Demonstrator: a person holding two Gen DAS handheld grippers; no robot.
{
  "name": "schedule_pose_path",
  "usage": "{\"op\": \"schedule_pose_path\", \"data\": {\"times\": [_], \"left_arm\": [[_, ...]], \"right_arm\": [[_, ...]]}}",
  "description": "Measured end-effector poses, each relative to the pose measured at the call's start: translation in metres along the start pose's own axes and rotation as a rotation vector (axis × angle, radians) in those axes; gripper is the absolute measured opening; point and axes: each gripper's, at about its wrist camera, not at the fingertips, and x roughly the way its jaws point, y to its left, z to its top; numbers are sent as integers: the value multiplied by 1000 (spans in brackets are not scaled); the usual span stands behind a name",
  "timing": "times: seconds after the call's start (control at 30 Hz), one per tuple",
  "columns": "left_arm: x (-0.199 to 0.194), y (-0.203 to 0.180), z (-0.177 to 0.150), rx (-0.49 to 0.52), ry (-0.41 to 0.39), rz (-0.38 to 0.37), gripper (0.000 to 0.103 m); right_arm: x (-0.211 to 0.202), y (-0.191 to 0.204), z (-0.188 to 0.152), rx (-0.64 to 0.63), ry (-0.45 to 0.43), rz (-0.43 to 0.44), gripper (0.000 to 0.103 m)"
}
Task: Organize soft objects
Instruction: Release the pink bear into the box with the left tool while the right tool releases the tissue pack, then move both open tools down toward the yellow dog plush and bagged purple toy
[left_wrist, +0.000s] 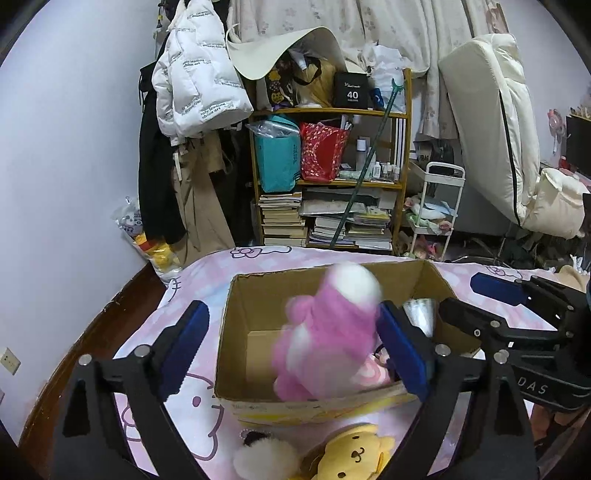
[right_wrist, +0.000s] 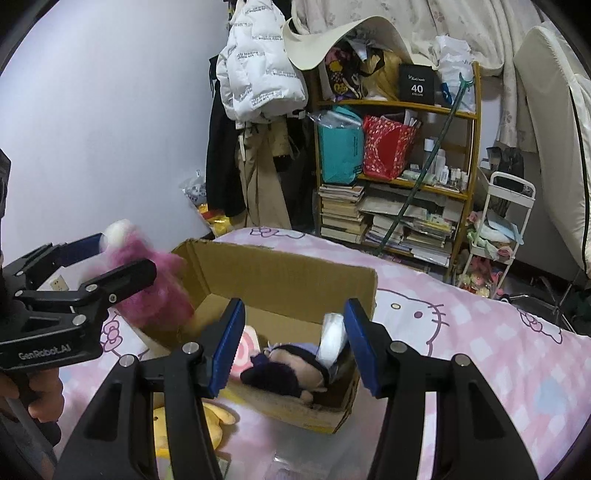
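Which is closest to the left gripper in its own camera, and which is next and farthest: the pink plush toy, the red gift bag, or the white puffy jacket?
From the left gripper:
1. Pink plush toy, blurred, between the open fingers over the cardboard box.
2. Red gift bag, on the middle shelf across the room.
3. White puffy jacket, hanging up high on the left; too near the bag's depth to rank surely.

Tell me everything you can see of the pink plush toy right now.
The pink plush toy is fluffy, pink with white patches and a white rounded top end, blurred by motion. It sits roughly upright over the open cardboard box, between the wide-spread pads of the left gripper, against its right pad and clear of the other. Details like a face cannot be made out.
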Motion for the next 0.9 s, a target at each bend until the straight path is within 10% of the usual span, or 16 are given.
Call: {"op": "schedule_pose_path", "data": {"times": [0.9], "left_arm": [[-77, 2, -23, -7, 42, 73, 94]], "right_arm": [[-56, -1, -23, 48, 71, 3, 103]]}}
